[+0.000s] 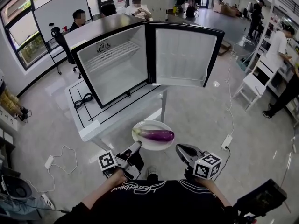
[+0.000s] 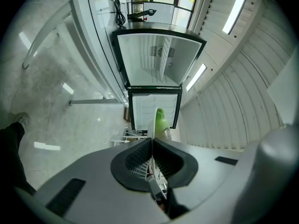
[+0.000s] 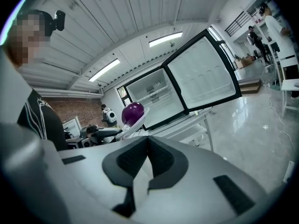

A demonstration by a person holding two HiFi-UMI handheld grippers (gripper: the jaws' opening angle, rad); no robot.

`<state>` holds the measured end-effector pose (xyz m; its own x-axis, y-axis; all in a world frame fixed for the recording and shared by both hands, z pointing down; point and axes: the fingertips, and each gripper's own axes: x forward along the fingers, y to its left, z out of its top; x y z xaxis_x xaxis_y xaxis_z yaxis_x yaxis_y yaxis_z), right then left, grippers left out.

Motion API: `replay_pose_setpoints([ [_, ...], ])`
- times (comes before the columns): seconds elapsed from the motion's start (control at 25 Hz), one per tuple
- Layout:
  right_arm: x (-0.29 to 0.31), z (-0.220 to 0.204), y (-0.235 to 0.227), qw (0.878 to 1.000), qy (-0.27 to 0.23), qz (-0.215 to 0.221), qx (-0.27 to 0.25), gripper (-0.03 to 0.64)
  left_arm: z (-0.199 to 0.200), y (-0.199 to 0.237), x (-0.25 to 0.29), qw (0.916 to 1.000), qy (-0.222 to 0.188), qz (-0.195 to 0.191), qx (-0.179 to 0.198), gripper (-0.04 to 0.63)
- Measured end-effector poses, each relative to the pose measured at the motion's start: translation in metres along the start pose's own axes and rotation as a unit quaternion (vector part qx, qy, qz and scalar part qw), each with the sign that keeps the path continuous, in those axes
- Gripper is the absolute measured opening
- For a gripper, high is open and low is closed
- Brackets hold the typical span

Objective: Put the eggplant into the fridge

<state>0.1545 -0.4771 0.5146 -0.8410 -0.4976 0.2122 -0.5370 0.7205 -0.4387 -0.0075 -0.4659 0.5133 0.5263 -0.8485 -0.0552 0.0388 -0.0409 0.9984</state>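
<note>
A purple eggplant (image 1: pixel 157 135) with a green stem lies on a white plate (image 1: pixel 140 143). The plate hangs in the air in front of a white table (image 1: pixel 88 127). My left gripper (image 1: pixel 137 146) is shut on the plate's left rim, and my right gripper (image 1: pixel 180 149) is shut on its right rim. On the table stands the small fridge (image 1: pixel 117 66) with its door (image 1: pixel 184 55) swung wide open. The left gripper view shows the green stem (image 2: pixel 161 121) beyond my shut left gripper (image 2: pixel 152 142). In the right gripper view the eggplant's purple end (image 3: pixel 132 112) sits above my shut right gripper (image 3: pixel 147 140).
A black cable (image 1: pixel 83 100) lies on the table beside the fridge. Power strips (image 1: pixel 227 141) and cords trail across the floor. A white chair (image 1: pixel 254 85) stands at the right. People sit behind the fridge and stand at the far right.
</note>
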Motion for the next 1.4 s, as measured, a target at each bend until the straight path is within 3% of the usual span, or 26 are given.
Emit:
replay_pose_setpoints([
  [0.36, 0.105, 0.072, -0.049, 1.0, 0.015, 0.005, -0.008, 0.006, 0.11, -0.01, 0.076, 0.9999, -0.012, -0.005, -0.002, 0.017],
  [0.64, 0.166, 0.099, -0.08, 1.0, 0.016, 0.011, -0.016, 0.006, 0.174, -0.001, 0.11, 0.9997, -0.025, -0.002, 0.003, 0.017],
  [1.0, 0.205, 0.097, -0.085, 0.999, 0.028, 0.032, -0.019, 0.006, 0.207, 0.007, 0.115, 0.9987, -0.048, 0.009, 0.015, 0.017],
  [1.28, 0.23, 0.097, -0.085, 0.997, 0.047, 0.061, -0.023, 0.006, 0.232, 0.02, 0.106, 0.9953, -0.088, 0.032, 0.023, 0.017],
  [1.4, 0.245, 0.1, -0.088, 0.995, 0.054, 0.077, -0.024, 0.006, 0.245, 0.026, 0.102, 0.9912, -0.112, 0.054, 0.046, 0.017],
])
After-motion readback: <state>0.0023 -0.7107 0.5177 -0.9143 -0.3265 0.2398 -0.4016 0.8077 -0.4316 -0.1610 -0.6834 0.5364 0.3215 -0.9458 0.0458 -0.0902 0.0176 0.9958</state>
